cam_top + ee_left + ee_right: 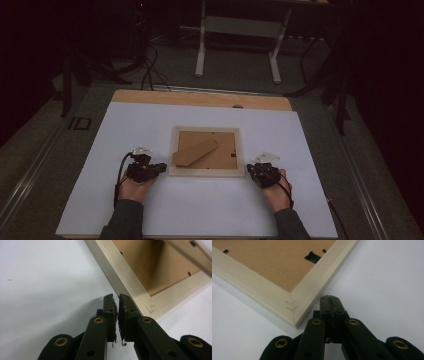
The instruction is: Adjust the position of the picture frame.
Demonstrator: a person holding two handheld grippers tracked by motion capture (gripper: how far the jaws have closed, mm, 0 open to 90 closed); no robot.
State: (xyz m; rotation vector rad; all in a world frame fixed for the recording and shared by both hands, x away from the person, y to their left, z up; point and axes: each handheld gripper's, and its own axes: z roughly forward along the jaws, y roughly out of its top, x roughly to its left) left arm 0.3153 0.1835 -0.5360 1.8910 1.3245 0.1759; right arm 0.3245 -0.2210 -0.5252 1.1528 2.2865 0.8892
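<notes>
Nearest us, two sleeved forearms come in over the white table sheet (200, 210), each hand holding a black two-jaw gripper. The left gripper (161, 167) sits just beside the near left corner of the pale wooden picture frame (206, 172), its jaws a slim crack apart with nothing between them. The right gripper (248, 168) rests just off the near right corner, jaws pressed together on nothing. The frame lies face down mid-table, brown backing board (220, 145) up, a tan cardboard stand flap (195, 151) slanting across it. Farther off, a white table leg frame (239, 35) stands on the dark floor.
</notes>
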